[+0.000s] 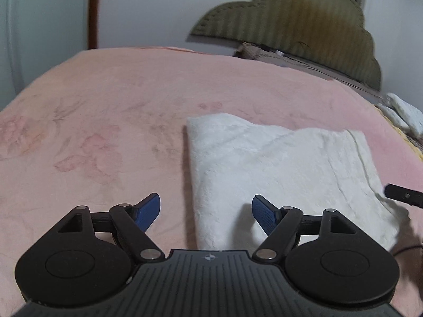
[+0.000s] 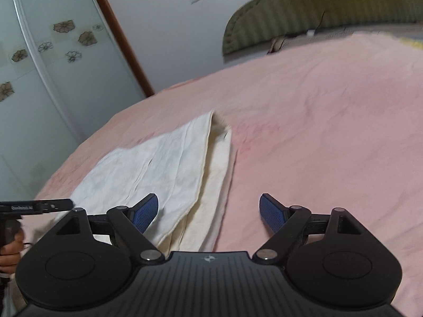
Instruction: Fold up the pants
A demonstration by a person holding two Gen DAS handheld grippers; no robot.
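The white pants (image 1: pixel 277 169) lie folded on the pink blanket (image 1: pixel 105 111) that covers the bed. In the left wrist view they form a flat, roughly four-sided packet, with one straight edge on the left side and a peaked corner at the far end. In the right wrist view the layers are more clear — an upper white layer lies over a slightly more cream-coloured layer, and the edges of the two do not match exactly, so a strip of the lower layer shows on the right side of the pants (image 2: pixel 164 169).

The left gripper (image 1: pixel 206 208) hangs above the near edge of the pants. Its two blue pads (image 1: pixel 264 215) are spread wide apart and nothing is between them; the left pad is over the blanket and the right pad is over the white cloth. I cannot tell if the pads touch the fabric.

The right gripper (image 2: pixel 208 210) is also released, with the fingers far from each other and empty. Its left pad is over the near corner of the pants and its right pad is over the bare blanket (image 2: pixel 330 119).

At the left border of the right wrist view, a black part of the other gripper and some fingers of the person's hand (image 2: pixel 10 248) show. Behind the bed stand an olive-green headboard (image 1: pixel 304 18) with a wavy top, a white wall, and — in the right wrist view — a glass door (image 2: pixel 39 66) with flower patterns.
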